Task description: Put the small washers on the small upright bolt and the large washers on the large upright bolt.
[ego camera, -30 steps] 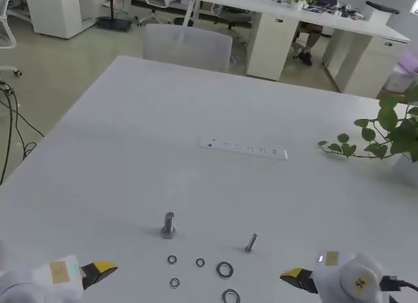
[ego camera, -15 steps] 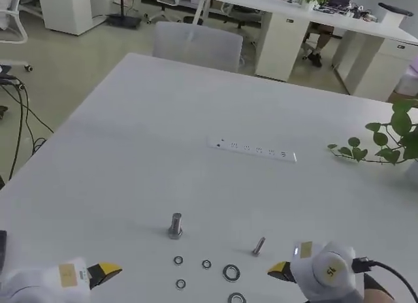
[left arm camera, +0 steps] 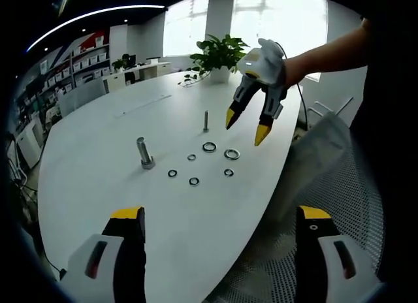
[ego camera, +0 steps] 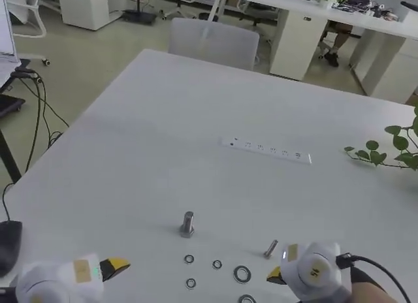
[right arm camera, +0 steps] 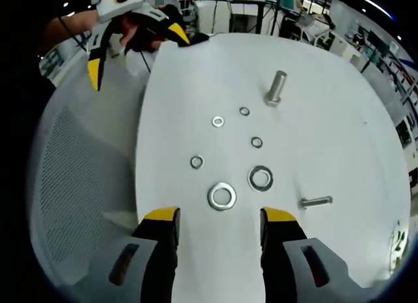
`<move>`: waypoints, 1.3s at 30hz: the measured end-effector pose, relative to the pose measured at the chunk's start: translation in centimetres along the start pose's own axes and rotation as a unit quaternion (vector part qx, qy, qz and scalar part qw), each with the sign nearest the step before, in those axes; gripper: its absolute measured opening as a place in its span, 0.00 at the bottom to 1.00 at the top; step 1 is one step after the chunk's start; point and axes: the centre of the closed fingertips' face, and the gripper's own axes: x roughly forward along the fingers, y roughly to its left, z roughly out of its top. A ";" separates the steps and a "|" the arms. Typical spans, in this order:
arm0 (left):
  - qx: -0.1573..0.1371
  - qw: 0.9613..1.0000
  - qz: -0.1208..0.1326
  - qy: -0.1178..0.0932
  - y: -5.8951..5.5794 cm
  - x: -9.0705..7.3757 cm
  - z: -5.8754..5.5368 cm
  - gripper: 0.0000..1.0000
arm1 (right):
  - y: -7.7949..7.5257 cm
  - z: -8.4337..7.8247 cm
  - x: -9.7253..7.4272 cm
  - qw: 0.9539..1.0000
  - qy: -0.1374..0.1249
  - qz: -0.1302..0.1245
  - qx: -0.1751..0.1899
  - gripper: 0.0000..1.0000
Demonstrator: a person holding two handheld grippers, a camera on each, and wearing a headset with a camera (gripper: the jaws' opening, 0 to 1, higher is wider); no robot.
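Right gripper (right arm camera: 221, 218): bottom centre, jaws spread, empty, aimed at large washer (right arm camera: 222, 196) just above, probably first pick. Left gripper (left arm camera: 221, 215): spread, idle. Large bolt (right arm camera: 277, 87) upper right; small bolt (right arm camera: 317, 201) lower right.

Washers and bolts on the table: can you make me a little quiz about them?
1. True or false: the large bolt has no washer on it yet.
2. How many small washers lie on the table?
3. The right gripper has its fingers: A open, B shut.
Key: 1 true; 2 four; 3 A.
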 end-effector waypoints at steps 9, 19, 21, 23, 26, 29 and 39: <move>-0.010 1.000 0.001 0.003 0.1 0.4 -0.3 0.99 | -0.3 0.1 1.4 1.000 0.018 0.011 -0.021 0.49; -0.018 1.000 0.004 -0.003 0.1 0.6 -0.1 0.99 | -0.3 -0.2 2.7 0.998 0.040 0.027 -0.037 0.43; -0.017 1.000 0.004 -0.003 0.1 0.6 -0.1 0.99 | -0.2 -0.2 3.0 0.998 0.043 0.031 -0.045 0.43; -0.014 1.000 0.006 -0.003 0.1 0.6 0.0 0.99 | -0.2 -0.3 3.3 0.997 0.050 0.032 -0.052 0.42; -0.008 1.000 0.011 -0.004 0.3 0.5 0.1 0.96 | -0.2 -0.6 3.7 0.996 0.057 0.034 -0.054 0.40; -0.008 1.000 0.015 -0.005 0.4 0.5 0.1 0.96 | -0.3 -0.9 4.0 0.996 0.064 0.035 -0.060 0.38; -0.013 1.000 0.017 -0.008 0.3 0.5 0.3 0.94 | -0.6 -0.8 4.0 0.995 0.070 0.028 -0.071 0.35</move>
